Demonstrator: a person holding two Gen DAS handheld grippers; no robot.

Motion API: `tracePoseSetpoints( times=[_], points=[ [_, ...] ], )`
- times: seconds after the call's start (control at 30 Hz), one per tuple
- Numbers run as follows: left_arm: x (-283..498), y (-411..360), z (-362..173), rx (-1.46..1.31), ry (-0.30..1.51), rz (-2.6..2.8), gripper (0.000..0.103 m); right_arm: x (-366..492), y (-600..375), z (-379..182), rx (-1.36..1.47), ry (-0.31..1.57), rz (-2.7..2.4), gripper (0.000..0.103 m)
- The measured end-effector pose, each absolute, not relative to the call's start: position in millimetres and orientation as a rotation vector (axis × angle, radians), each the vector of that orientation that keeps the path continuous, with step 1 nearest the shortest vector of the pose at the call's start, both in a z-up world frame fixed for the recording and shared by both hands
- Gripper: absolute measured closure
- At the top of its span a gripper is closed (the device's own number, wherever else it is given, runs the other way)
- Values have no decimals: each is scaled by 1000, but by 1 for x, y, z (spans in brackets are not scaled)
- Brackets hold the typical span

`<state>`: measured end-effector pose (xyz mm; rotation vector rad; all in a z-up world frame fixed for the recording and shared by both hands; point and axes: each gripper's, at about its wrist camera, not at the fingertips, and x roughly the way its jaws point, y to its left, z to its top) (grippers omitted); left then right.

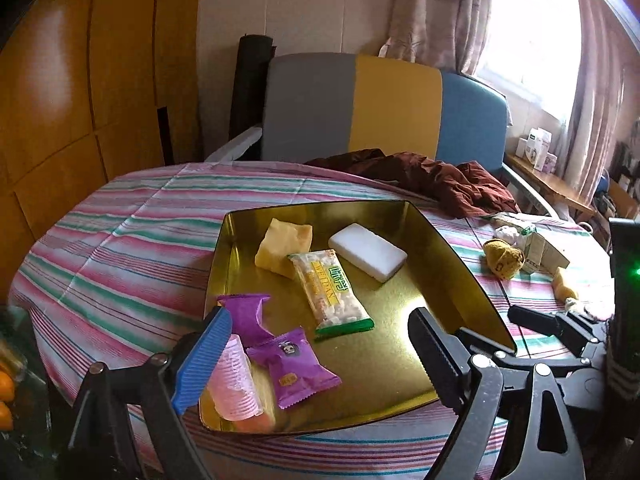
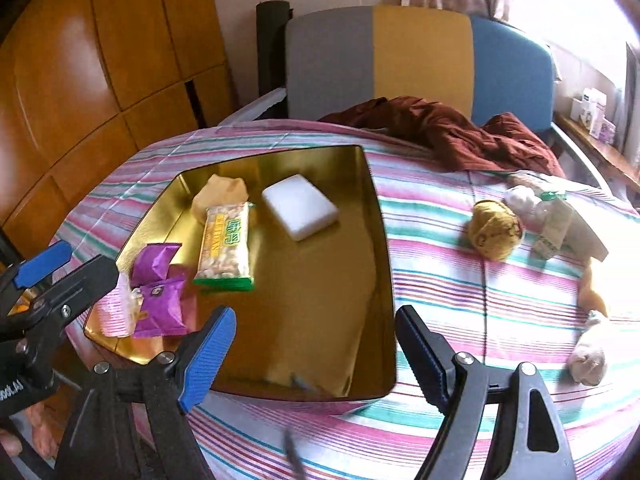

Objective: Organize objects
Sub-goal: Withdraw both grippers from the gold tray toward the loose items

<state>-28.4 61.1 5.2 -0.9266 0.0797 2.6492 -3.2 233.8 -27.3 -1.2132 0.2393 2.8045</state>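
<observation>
A gold tray (image 1: 452, 256) sits on the striped tablecloth. In it lie a yellow sponge block (image 1: 282, 252), a white block (image 1: 368, 256), a snack bar (image 1: 330, 294), two purple packets (image 1: 292, 364) and a pink ribbed piece (image 1: 234, 380). My left gripper (image 1: 320, 360) hangs open over the tray's near left corner; its blue pad is beside the pink piece and nothing is gripped. My right gripper (image 2: 316, 356) stands open over the tray's (image 2: 384, 280) near right corner, empty. A yellow yarn ball (image 2: 496, 230), a carton (image 2: 560, 224) and a beige lump (image 2: 588, 360) lie right of the tray.
A maroon cloth (image 2: 460, 132) is bunched at the table's far edge, in front of a grey, yellow and blue chair (image 2: 420, 56). Wooden cabinets (image 2: 80, 80) stand to the left. Oranges (image 1: 6, 392) show at the left edge, below the table. A shelf with boxes (image 1: 538, 150) is at far right.
</observation>
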Motion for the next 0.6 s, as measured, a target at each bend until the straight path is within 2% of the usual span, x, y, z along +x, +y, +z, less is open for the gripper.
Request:
tracePoseSetpoints(
  times=[0.6],
  points=[
    [-14,82,8,-855,226,2642,9,14,279,-23,-1167,288,2699,20]
  ],
)
